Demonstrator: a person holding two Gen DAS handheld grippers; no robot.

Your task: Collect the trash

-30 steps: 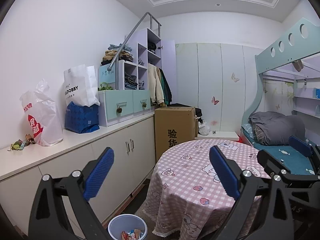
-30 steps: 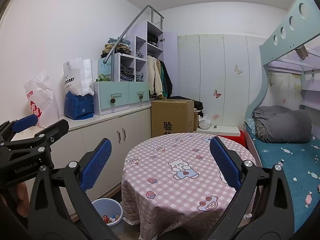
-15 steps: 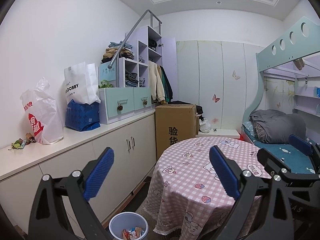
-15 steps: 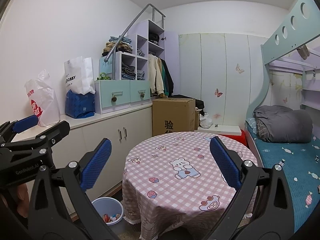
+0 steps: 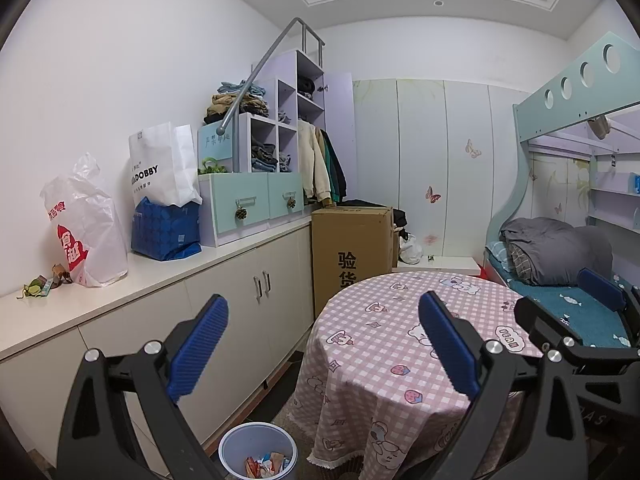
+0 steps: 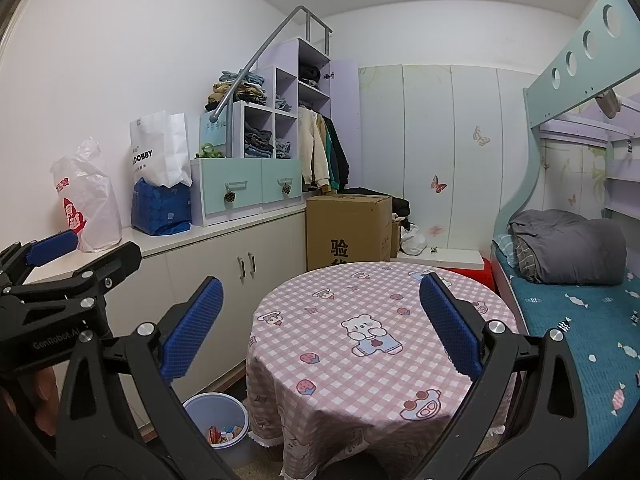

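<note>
A pale blue waste bin (image 5: pixel 258 450) with colourful wrappers inside stands on the floor beside the round table (image 5: pixel 384 344); it also shows in the right wrist view (image 6: pixel 218 420). Small scraps of trash (image 5: pixel 44 282) lie on the white counter (image 5: pixel 160 280) at the far left. My left gripper (image 5: pixel 322 344) is open and empty, held above the bin and the table's left edge. My right gripper (image 6: pixel 318 324) is open and empty above the pink checked tablecloth (image 6: pixel 360 320). The left gripper's body shows at the left of the right wrist view.
On the counter stand a white plastic bag (image 5: pixel 86 224), a white paper bag (image 5: pixel 160 168), a blue bag (image 5: pixel 166 230) and a drawer-and-shelf unit (image 5: pixel 256 184). A cardboard box (image 5: pixel 352 248) stands behind the table. A bunk bed (image 6: pixel 572 264) is at the right.
Both views have shifted slightly, with the table and bin a little lower and nearer. Both grippers stay open and empty.
</note>
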